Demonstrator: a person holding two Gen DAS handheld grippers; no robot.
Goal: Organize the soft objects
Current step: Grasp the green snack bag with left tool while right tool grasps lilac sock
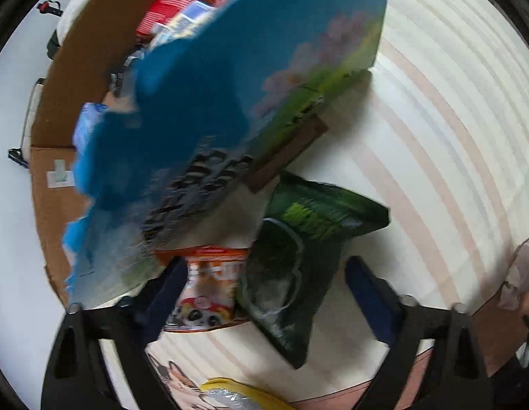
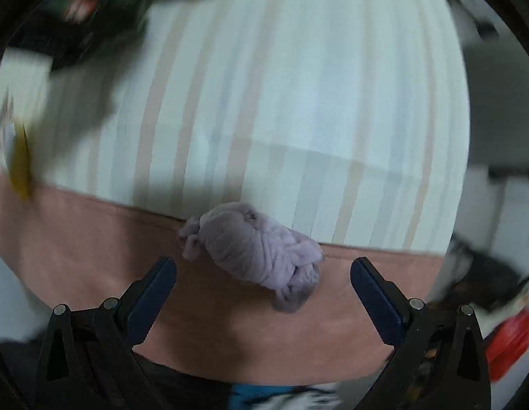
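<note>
Both tongs spread wide, grasping nothing, over a striped cloth.

A blurred blue packet (image 1: 209,109) lies ahead of the left tongs (image 1: 264,294), overlapping a cardboard box (image 1: 59,109); a green bag (image 1: 298,256) and an orange packet (image 1: 209,290) sit between its tips. A lilac fabric bundle (image 2: 254,249) rests just ahead of the right tongs (image 2: 264,287), between their tips, untouched.

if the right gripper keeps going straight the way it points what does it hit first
Most likely the lilac cloth bundle, which lies just ahead between the open fingers of the right gripper, on the pink band of the striped sheet. Depth is unclear; if it passes over the bundle, it meets the sheet.
</note>
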